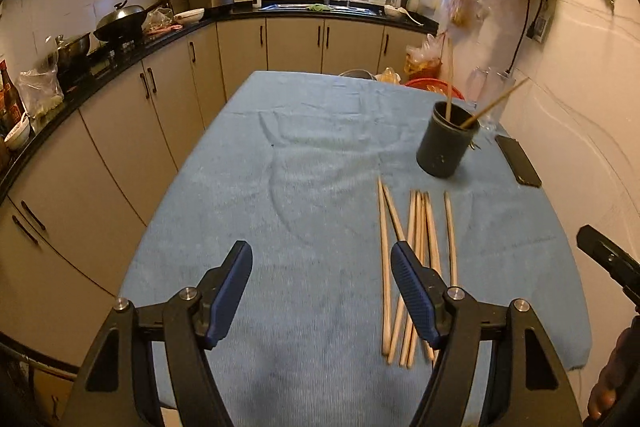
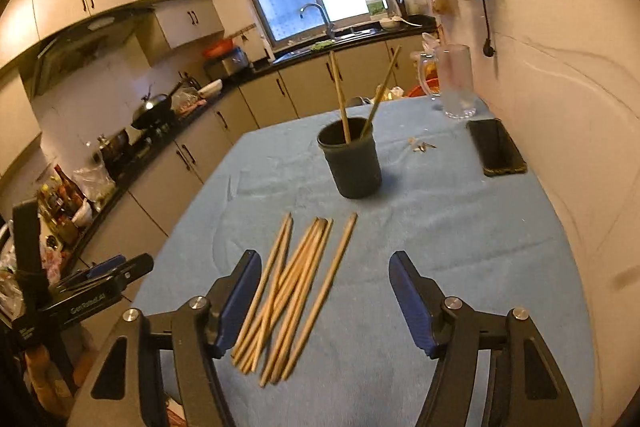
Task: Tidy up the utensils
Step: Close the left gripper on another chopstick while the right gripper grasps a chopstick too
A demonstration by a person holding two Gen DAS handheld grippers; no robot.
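Several wooden chopsticks (image 1: 416, 259) lie loose on the blue tablecloth (image 1: 304, 187), also in the right wrist view (image 2: 296, 291). A dark round holder (image 1: 446, 141) stands beyond them with two chopsticks in it; it also shows in the right wrist view (image 2: 354, 159). My left gripper (image 1: 322, 291) is open and empty, hovering left of the pile, its right finger over the chopstick ends. My right gripper (image 2: 324, 295) is open and empty above the near ends of the pile. The right gripper's body shows at the left wrist view's right edge (image 1: 608, 259).
A black phone (image 2: 496, 147) lies near the table's right edge by the wall. A glass mug (image 2: 454, 83) stands at the far right corner. Small bits (image 2: 420, 145) lie beside the phone. Kitchen counter and cabinets (image 1: 120, 99) run along the left.
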